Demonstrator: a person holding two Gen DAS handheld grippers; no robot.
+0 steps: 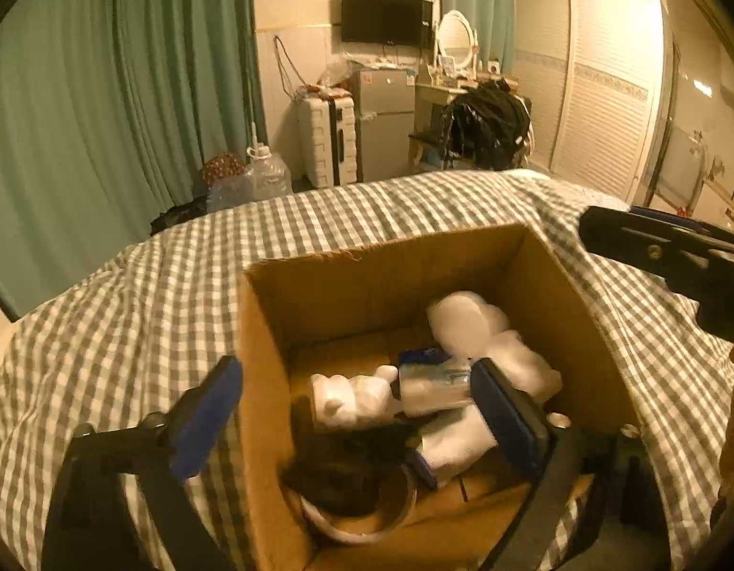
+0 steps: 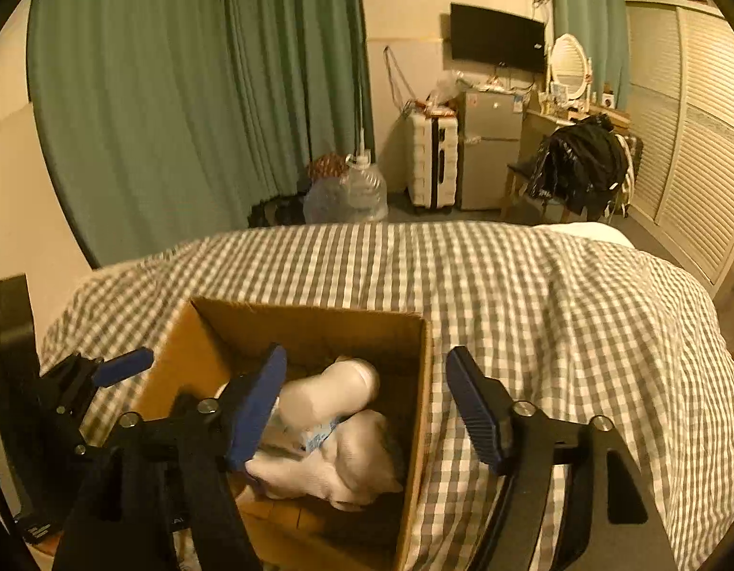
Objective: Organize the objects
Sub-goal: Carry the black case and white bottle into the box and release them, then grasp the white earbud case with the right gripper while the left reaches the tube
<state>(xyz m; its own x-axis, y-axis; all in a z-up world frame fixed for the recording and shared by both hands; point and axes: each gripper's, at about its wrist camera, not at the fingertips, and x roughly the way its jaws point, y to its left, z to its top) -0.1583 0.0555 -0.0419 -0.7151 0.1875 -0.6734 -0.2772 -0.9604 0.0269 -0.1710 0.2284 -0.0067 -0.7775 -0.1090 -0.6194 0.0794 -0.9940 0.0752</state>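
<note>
Cardboard box (image 1: 548,295) was set on the checked bed (image 1: 129,314), collecting white plush toys (image 2: 348,457) and a pouch (image 1: 433,380). Both the left hand-held gripper (image 1: 362,418) and right hand-held gripper (image 2: 367,409) were spread wide, released, above it.

Ahead of you: green curtain (image 2: 200,95) across left wall. Wall-mounted TV (image 2: 498,38) above small grey fridge (image 2: 490,147), white suitcase (image 2: 433,162) just beside fridge. Clear water jug (image 2: 364,188) on floor near curtain. Oval mirror (image 2: 568,66) on dresser; dark clothes (image 2: 581,166) heaped over chair. Louvered wardrobe doors (image 1: 600,81) at right.
</note>
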